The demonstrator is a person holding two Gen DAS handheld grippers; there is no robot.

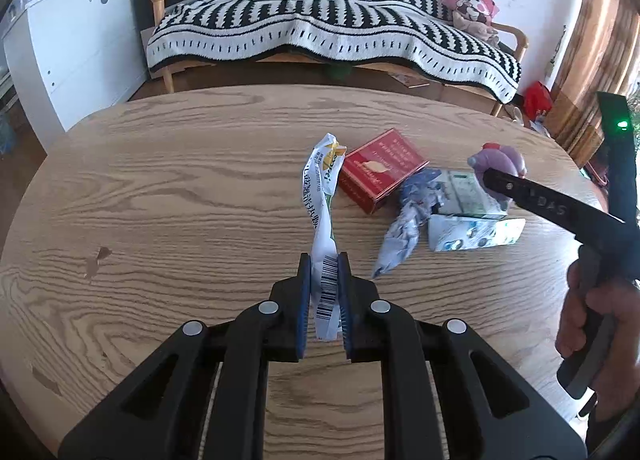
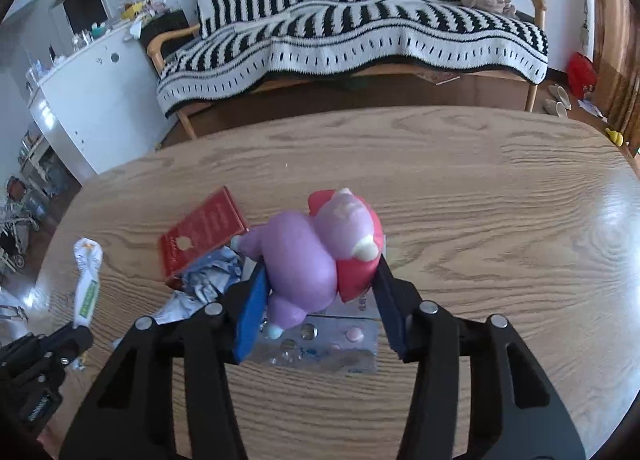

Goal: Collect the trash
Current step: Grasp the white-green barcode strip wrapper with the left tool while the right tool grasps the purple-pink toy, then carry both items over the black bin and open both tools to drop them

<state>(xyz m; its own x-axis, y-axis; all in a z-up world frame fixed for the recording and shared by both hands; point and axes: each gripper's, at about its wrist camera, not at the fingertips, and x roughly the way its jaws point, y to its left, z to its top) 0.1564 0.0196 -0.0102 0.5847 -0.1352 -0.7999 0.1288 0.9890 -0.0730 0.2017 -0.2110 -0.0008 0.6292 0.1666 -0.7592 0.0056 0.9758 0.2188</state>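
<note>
Between the blue pads of our left gripper point(image 1: 324, 296) we have a long white snack wrapper point(image 1: 322, 211), pinched tight at its barcode end, the rest twisting up and away from us above the wooden table point(image 1: 160, 187). Ahead and to the right of those fingers lie the red box point(image 1: 380, 169), a crumpled bluish wrapper point(image 1: 408, 219) touching its near corner, and a blister pack point(image 1: 476, 234) just beyond that. Our right gripper point(image 2: 320, 280) is partly closed around a purple and pink soft toy point(image 2: 316, 256), both pads pressing its sides; below it we see the blister pack and the edge of some paper.

To the left of the left gripper the tabletop is bare out to its rounded edge, and the same holds to the right of the right gripper. Past the far edge stands a bench under a black and white striped blanket point(image 1: 320, 27), with a white cabinet point(image 1: 76, 51) to its left.

The toy hides most of what lies beneath it, so we cannot tell whether it touches the table. In the left view, the right gripper's finger covers part of the toy, and a hand point(image 1: 592, 324) is cut off at the frame's right edge. The wrapper's print is too small to read.
</note>
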